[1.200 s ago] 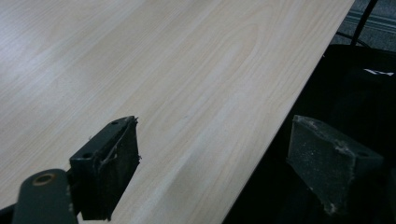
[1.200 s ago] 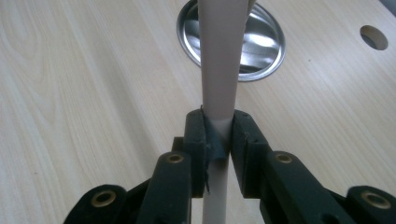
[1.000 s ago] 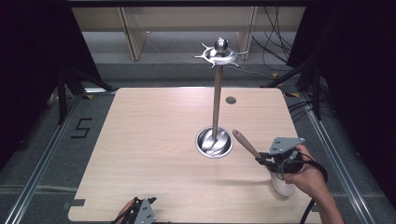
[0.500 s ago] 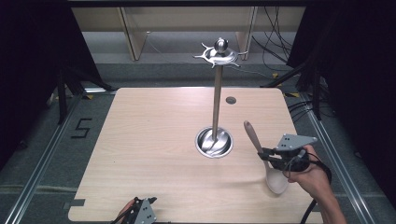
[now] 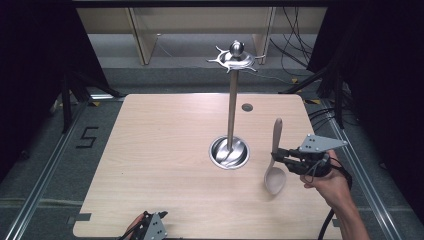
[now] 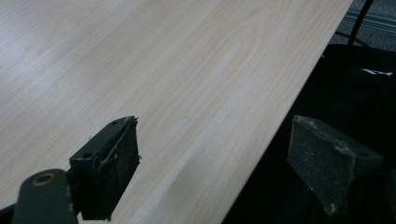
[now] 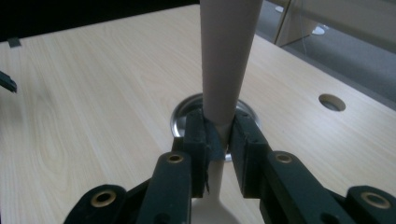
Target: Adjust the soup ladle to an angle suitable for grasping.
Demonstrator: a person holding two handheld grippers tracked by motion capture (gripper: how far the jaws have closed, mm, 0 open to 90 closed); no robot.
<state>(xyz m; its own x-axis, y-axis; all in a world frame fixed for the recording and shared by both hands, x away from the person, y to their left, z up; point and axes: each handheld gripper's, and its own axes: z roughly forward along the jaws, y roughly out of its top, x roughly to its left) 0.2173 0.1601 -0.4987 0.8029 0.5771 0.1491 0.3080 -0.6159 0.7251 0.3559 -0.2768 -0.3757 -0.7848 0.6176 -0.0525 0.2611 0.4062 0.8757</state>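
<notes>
Pale wooden table (image 5: 150, 165) amid black curtains; right hand-held gripper (image 5: 280, 159) clamps spoon (image 5: 275, 165), left hand-held gripper (image 6: 210, 168) gapes empty.

The spoon (image 5: 275, 160) in my right hand-held gripper (image 5: 278, 156) is pale beige all over, handle and bowl alike. My right hand-held gripper is black with brass-coloured rivets and a grey three-cornered plate on top. My left hand-held gripper (image 6: 215, 168) has matt black jaws with dusty grey pads. The counter (image 5: 165, 150) is light wood with a fine, wavy grain. The utensil stand (image 5: 231, 120) is shiny silver, and its round base mirrors the light.
</notes>
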